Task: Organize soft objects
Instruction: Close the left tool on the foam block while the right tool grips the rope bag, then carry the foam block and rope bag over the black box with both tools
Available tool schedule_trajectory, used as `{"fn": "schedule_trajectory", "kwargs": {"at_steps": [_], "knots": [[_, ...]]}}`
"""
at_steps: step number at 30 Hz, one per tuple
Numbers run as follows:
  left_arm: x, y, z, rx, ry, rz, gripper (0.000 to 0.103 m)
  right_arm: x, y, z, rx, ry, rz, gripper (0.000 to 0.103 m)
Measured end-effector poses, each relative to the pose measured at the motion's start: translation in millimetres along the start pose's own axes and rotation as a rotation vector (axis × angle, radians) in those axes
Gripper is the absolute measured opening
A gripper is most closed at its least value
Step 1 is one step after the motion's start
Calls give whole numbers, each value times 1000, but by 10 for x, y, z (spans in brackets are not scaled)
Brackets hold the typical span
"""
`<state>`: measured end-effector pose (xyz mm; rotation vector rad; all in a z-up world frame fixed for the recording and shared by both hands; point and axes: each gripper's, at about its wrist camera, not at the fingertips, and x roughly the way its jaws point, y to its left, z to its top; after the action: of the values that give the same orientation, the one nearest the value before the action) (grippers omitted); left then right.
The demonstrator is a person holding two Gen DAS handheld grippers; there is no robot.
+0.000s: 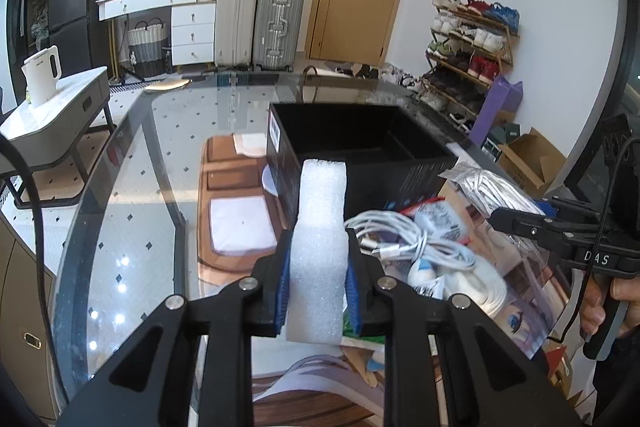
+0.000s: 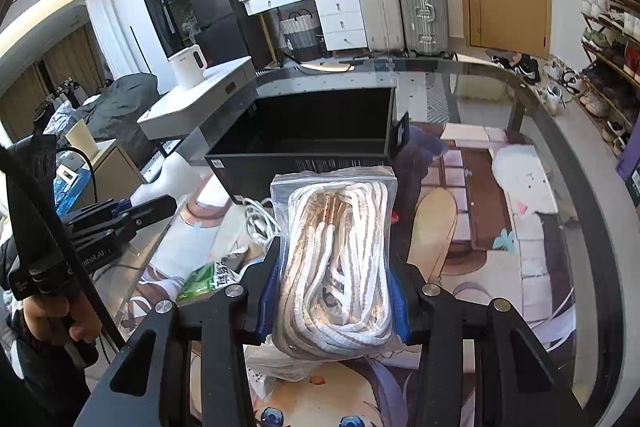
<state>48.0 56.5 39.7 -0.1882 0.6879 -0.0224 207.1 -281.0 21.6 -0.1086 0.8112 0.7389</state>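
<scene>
My left gripper squeezes the foam block; my right gripper clamps the rope bag. I should carry both over the black box rim, then release.

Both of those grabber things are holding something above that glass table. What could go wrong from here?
Three things, I'd guess:
1. The left hand-held gripper pinches only the foam block's lower part, so the tall piece could tip or slip.
2. The right hand-held gripper squeezes a slick bag of rope, which might slide out.
3. Both loads seem headed for the same black box, so the grippers could bump.
</scene>
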Motion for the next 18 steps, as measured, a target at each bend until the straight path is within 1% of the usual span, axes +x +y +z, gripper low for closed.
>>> {"fn": "schedule_trajectory", "kwargs": {"at_steps": [8, 18], "knots": [[-74, -7, 170, -17, -46, 4, 21, -119, 27, 148, -27, -21, 8, 45], [45, -113, 389, 11, -50, 0, 21, -82, 72, 380, -75, -19, 21, 45]]}}
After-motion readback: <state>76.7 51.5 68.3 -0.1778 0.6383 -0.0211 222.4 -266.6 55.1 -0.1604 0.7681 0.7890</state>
